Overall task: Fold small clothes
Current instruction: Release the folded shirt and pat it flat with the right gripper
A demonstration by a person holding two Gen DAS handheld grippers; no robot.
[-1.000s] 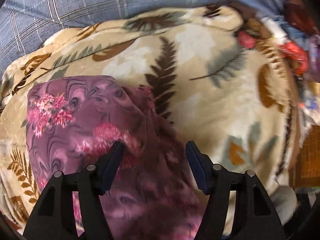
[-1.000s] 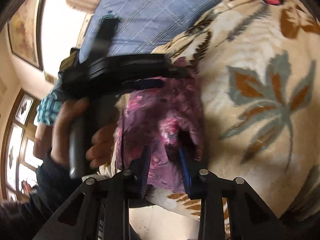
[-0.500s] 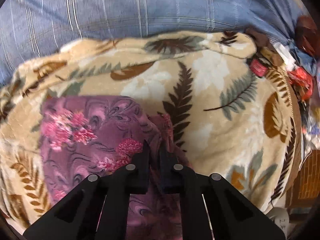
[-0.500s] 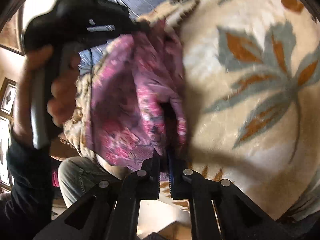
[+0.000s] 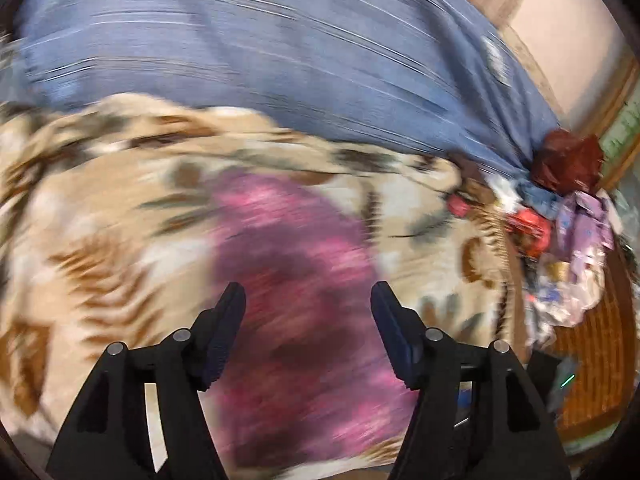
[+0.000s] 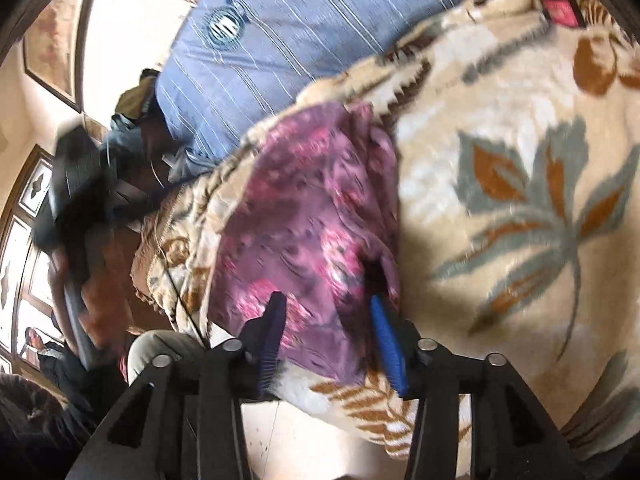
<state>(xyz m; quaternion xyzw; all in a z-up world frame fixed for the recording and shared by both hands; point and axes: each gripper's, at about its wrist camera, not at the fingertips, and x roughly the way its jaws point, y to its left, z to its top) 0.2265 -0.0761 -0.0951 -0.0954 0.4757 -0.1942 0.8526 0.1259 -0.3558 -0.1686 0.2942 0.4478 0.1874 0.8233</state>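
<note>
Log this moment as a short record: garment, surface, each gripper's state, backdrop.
garment: purple floral cloth, lying folded on the blanket
surface: beige leaf-print blanket
left gripper: open, above the cloth, view blurred
right gripper: open, fingers either side of the cloth's near edge
backdrop: blue striped pillow

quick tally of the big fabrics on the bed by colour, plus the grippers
Purple floral garment: 1
Beige leaf-print blanket: 1
Blue striped cover: 1
Grippers, both open: 2, left gripper, right gripper
Total: 5
</note>
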